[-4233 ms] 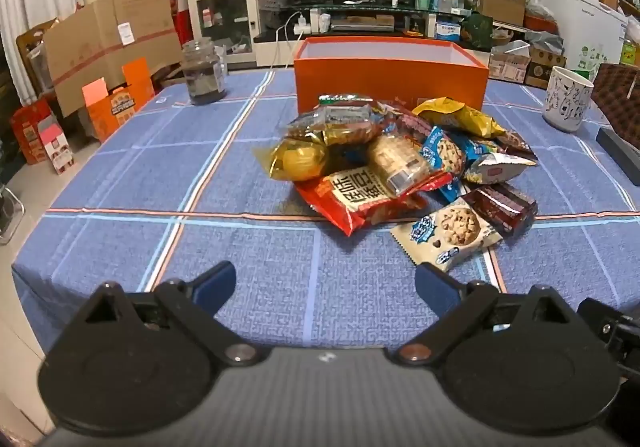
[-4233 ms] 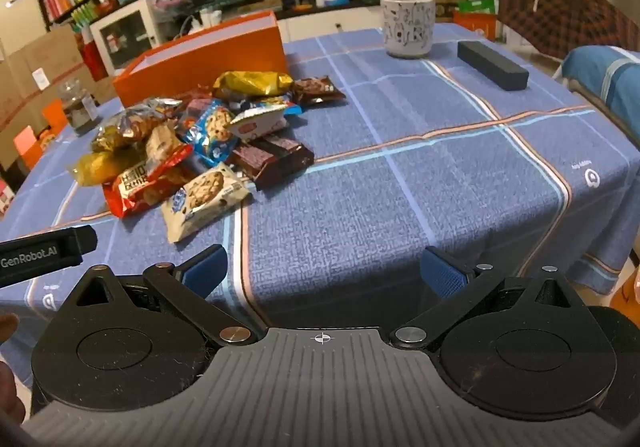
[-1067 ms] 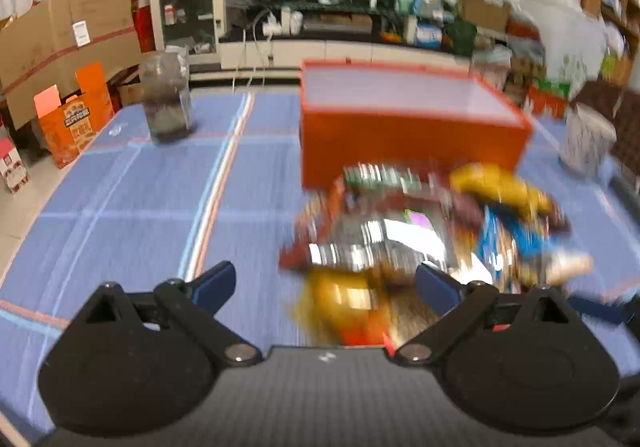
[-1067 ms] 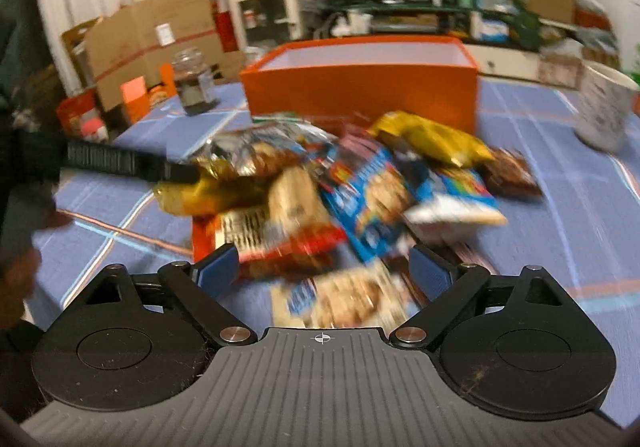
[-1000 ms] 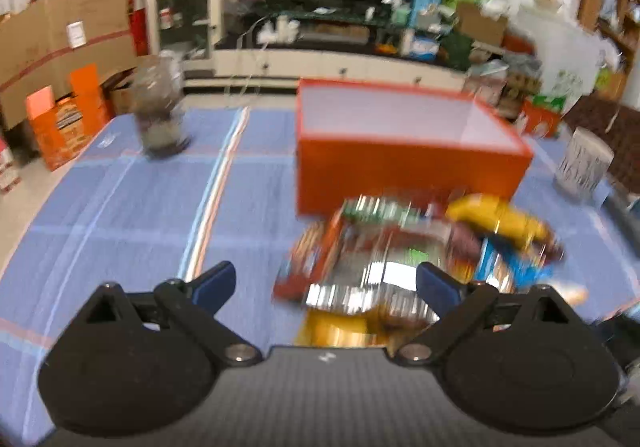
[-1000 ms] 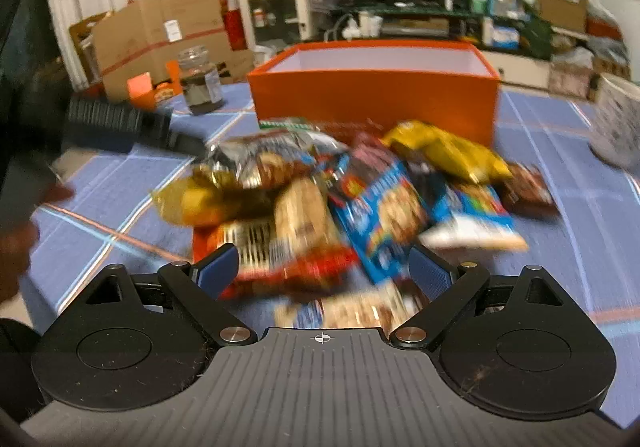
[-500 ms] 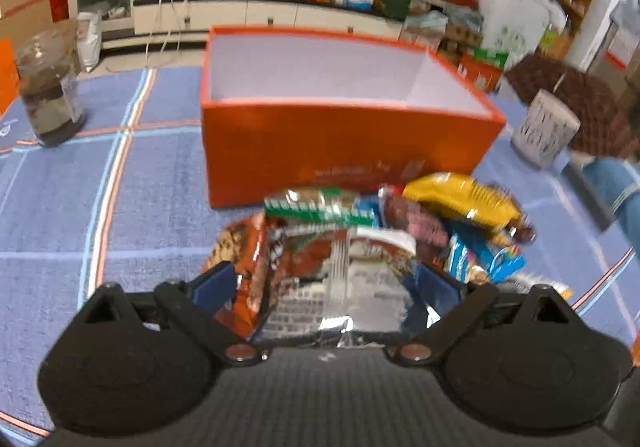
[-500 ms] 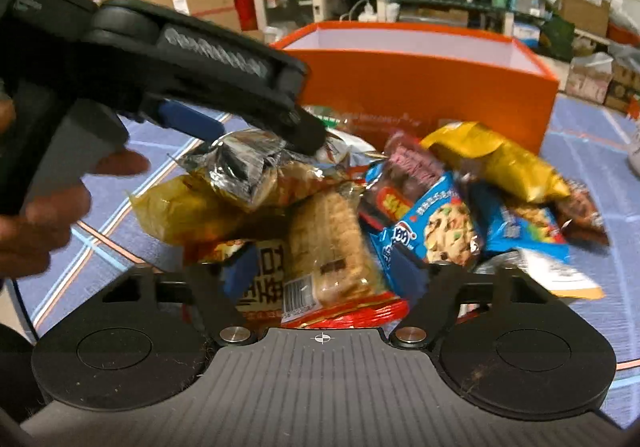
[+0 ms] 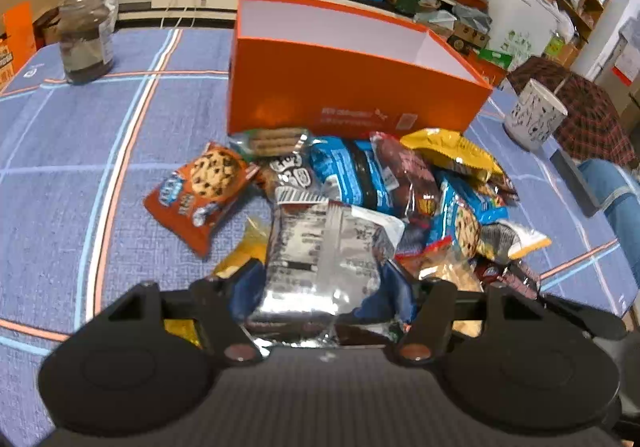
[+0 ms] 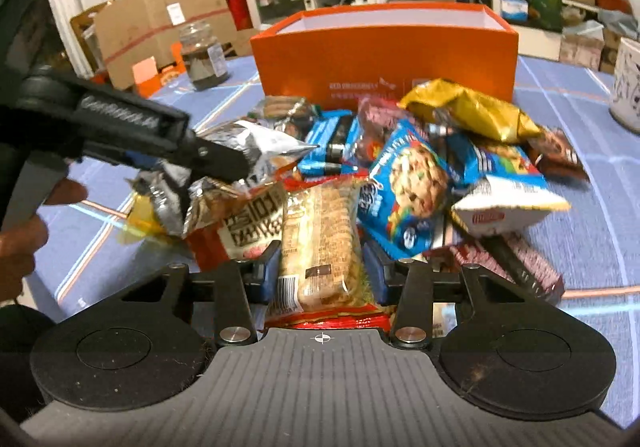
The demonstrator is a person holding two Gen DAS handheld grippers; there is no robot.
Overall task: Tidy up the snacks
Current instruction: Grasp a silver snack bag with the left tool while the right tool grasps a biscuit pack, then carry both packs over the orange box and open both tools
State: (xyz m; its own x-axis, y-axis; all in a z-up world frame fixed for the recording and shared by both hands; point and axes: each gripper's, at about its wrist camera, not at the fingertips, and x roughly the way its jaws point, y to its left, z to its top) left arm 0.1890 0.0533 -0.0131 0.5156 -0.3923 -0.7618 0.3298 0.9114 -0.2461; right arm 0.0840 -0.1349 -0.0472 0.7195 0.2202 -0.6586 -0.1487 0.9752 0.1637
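A heap of snack packs lies on the blue checked tablecloth (image 9: 52, 175), in front of an open orange box (image 9: 352, 95). My left gripper (image 9: 319, 287) is closing, and its blue pads press the sides of a silver foil bag (image 9: 324, 247). In the right wrist view that bag (image 10: 260, 147) sticks out past the left gripper's black finger (image 10: 216, 159). My right gripper (image 10: 321, 271) is closing too, with its pads against a clear-wrapped cracker pack (image 10: 320, 235) on top of a red pack. An orange cookie pack (image 9: 200, 195) lies apart at the heap's left.
A dark glass jar (image 9: 86, 43) stands at the back left of the table. A white patterned cup (image 9: 534, 115) and a black bar (image 9: 576, 187) sit at the right. A person's hand (image 10: 20, 243) holds the left gripper. Room clutter lies beyond the table.
Both grippers have come down onto the heap and their jaws have narrowed. The left now pinches the silver bag, the right the cracker pack.
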